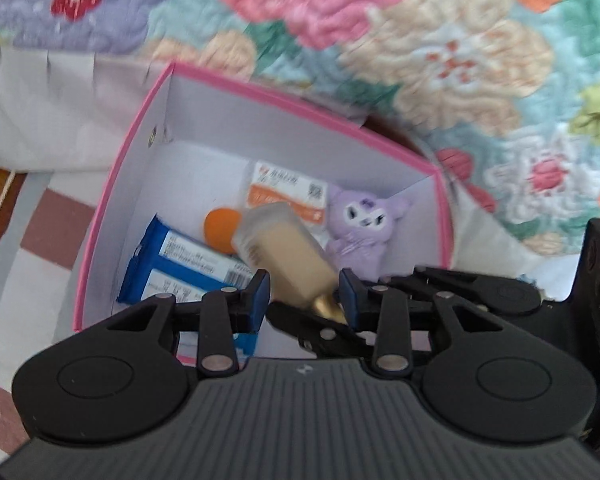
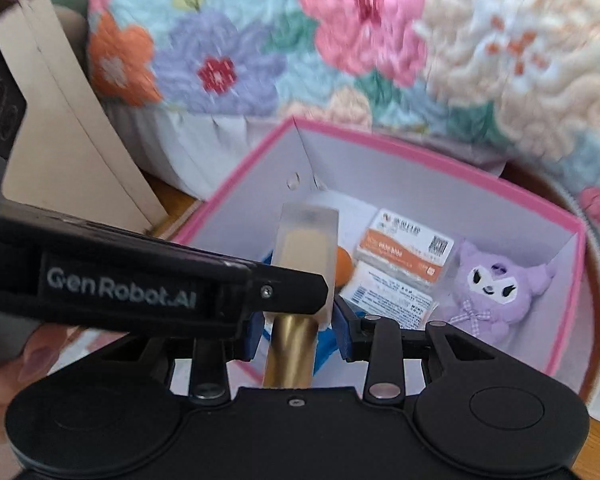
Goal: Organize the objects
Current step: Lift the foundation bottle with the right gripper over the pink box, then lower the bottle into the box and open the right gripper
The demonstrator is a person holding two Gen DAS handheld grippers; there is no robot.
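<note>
Both jaws clamped on foundation bottle (image 1: 288, 256) above pink box (image 1: 112, 200) w/ toys.

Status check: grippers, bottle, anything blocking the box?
Both grippers, left and right, shut on foundation bottle. Bottle over pink box. Nothing in the way.

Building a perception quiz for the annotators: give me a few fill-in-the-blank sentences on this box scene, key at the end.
1. The box that holds the items has a rim coloured ____.
2. The foundation bottle gripped by the right gripper has a cap coloured ____.
3. The plush toy lying in the box is coloured ____.
4. Beside the blue packet lies a round sponge coloured ____.

Missing words: pink; gold; purple; orange
</note>
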